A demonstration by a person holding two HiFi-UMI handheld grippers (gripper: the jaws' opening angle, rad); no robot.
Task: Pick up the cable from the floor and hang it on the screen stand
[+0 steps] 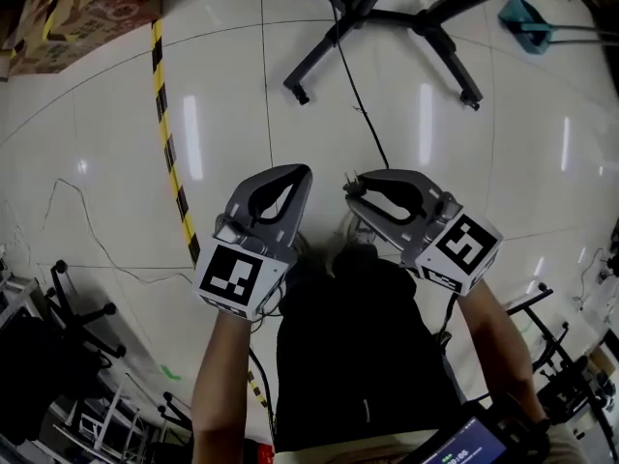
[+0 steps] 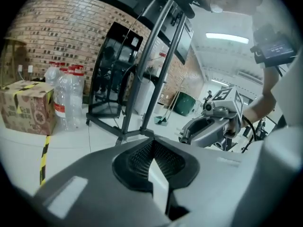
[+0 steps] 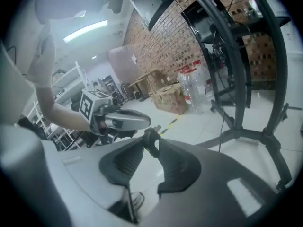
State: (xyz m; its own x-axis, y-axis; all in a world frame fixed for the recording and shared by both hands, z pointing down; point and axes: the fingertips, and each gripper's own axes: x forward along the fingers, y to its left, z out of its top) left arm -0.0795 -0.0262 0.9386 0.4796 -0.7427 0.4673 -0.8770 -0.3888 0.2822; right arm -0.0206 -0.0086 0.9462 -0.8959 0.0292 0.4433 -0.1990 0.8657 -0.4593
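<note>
The black metal screen stand [image 1: 387, 13] spreads its legs on the white tiled floor [image 1: 464, 162]. The right hand-held gripper [image 1: 354, 189] pinches the plug end [image 3: 150, 144] of the thin black cable [image 1: 372, 138]. From the jaw tips the cable runs away across the floor toward the stand's base. The left hand-held gripper [image 1: 301, 173] sits just beside the right one, jaws pressed together on nothing. Both bare forearms reach forward, with the grippers level and pointing at the stand.

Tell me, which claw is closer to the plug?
Right. The right claw grips the plug between its tips. The left claw is off to its left, shut and empty, not touching the plug.
</note>
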